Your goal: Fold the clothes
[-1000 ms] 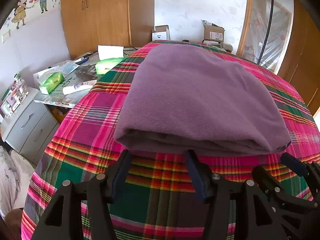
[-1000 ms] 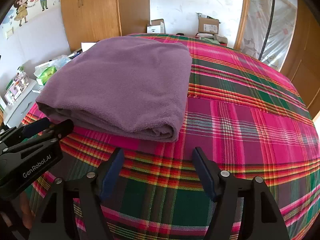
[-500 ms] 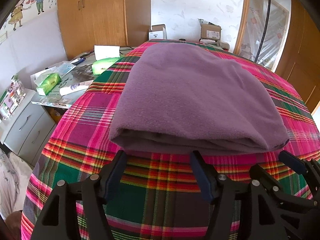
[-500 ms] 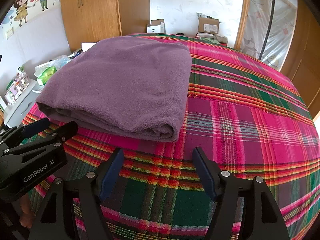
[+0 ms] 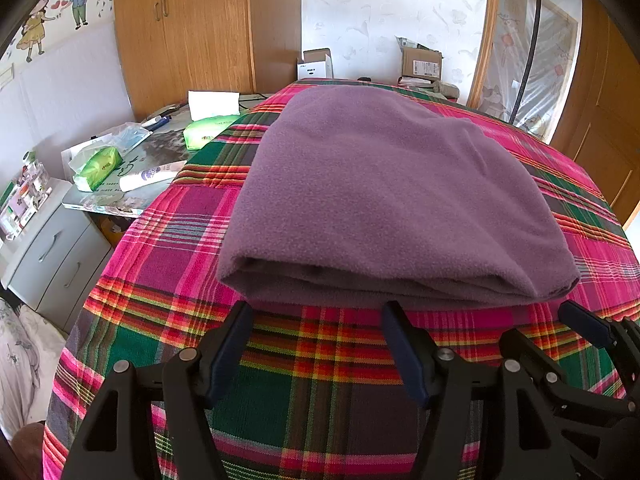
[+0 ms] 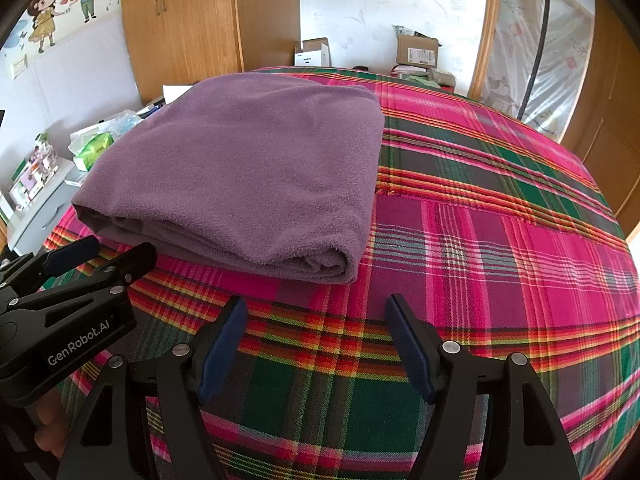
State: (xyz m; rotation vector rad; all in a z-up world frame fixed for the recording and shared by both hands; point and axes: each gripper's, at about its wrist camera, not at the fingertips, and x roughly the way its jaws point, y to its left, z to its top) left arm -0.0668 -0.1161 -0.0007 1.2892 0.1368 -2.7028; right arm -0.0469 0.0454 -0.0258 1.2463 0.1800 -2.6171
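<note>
Folded purple fleece [image 5: 384, 200] near edge, both hand-held grippers [image 5: 316, 312] [image 6: 316, 304] gaping, empty

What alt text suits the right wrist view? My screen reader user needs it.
A folded purple fleece garment lies on a plaid bedspread, ahead of the open, empty right gripper. The left gripper shows at lower left.

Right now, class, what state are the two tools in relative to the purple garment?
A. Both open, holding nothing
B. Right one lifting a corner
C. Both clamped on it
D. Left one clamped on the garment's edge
A: the left tool and right tool stand open short of the folded purple garment, which lies flat on the plaid cover.
</note>
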